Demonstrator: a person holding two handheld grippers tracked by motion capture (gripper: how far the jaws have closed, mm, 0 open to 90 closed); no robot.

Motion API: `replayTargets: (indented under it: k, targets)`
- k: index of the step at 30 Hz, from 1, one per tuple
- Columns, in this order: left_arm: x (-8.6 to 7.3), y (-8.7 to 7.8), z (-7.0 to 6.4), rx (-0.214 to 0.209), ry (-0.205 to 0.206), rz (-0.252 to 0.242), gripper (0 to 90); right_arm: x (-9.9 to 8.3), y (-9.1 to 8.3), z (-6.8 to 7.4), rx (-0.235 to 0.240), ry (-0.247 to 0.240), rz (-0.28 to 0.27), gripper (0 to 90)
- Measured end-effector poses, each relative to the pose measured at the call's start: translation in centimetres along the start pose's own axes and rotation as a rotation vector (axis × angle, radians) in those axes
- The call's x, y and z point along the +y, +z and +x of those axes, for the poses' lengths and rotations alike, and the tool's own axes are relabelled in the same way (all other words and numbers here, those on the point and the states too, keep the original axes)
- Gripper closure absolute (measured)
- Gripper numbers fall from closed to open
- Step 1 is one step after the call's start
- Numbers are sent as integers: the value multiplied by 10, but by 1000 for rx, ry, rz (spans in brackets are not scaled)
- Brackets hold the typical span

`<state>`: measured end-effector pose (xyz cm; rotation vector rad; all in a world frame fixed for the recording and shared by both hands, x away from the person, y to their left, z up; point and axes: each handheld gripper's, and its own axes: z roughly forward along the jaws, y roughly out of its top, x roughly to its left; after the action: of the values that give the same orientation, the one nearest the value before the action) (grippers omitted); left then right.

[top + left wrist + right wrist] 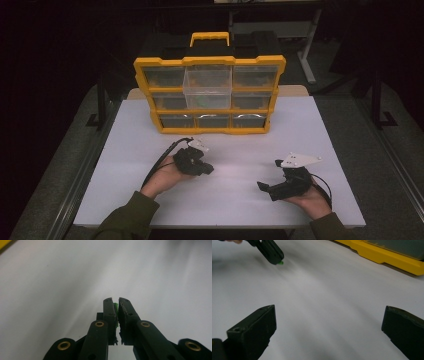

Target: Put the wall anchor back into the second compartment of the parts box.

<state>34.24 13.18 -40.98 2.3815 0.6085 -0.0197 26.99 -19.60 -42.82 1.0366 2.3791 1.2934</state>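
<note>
Nearest, at the lower edge of the high view, two forearms in olive sleeves come in over the white counter, each hand gripping a pair of black tongs. On the right side, the right tongs lie low over the counter, pointing toward the left, with a grey three-cornered plate on top; in the right gripper view their jaws stand wide apart with bare counter between them. A little farther in and to the left, the left tongs are angled toward the middle of the counter, their cable looping back past the wrist. In the left gripper view the left tongs are drawn narrow, pinching a small green piece between the two jaws, just above the counter surface; what the piece is cannot be told. The same green piece peeks out at the tip of the left tongs in the right gripper view. The two pairs of tongs are well apart. Farthest back stands a yellow organiser case with a handle on top and rows of clear drawers; one clear drawer in the middle column is pulled forward out of the case, with something green dimly visible inside.
</note>
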Motion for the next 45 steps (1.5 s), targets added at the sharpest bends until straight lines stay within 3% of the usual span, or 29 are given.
replayTargets:
  k: [1, 11, 16, 17, 19, 30, 36, 45]
  targets:
    - [1, -4, 0, -1, -13, -13, 847, 0, 0, 0, -1, -2, 0, 0]
    - [27, -52, 3, -24, -6, -34, 847, 0, 0, -1, -5, -3, 1, 0]
    - [45, -81, 3, -33, 6, -46, 847, 0, 0, -1, -4, -3, -1, 0]
    - [48, -88, 3, -32, 23, -34, 847, 0, 0, -1, -4, -2, -3, 0]
    - [54, -98, 2, -41, 15, -56, 847, 0, 0, -1, -4, 4, -1, 0]
    - [89, -155, -3, -66, 56, -97, 847, 0, 1, -1, -3, 6, 1, 0]
    - [114, -181, -6, -39, 92, -105, 847, 1, 1, 0, -3, 3, 0, 0]
    - [149, -209, -5, -1, 111, -128, 847, 0, 1, -1, -3, 6, 0, 0]
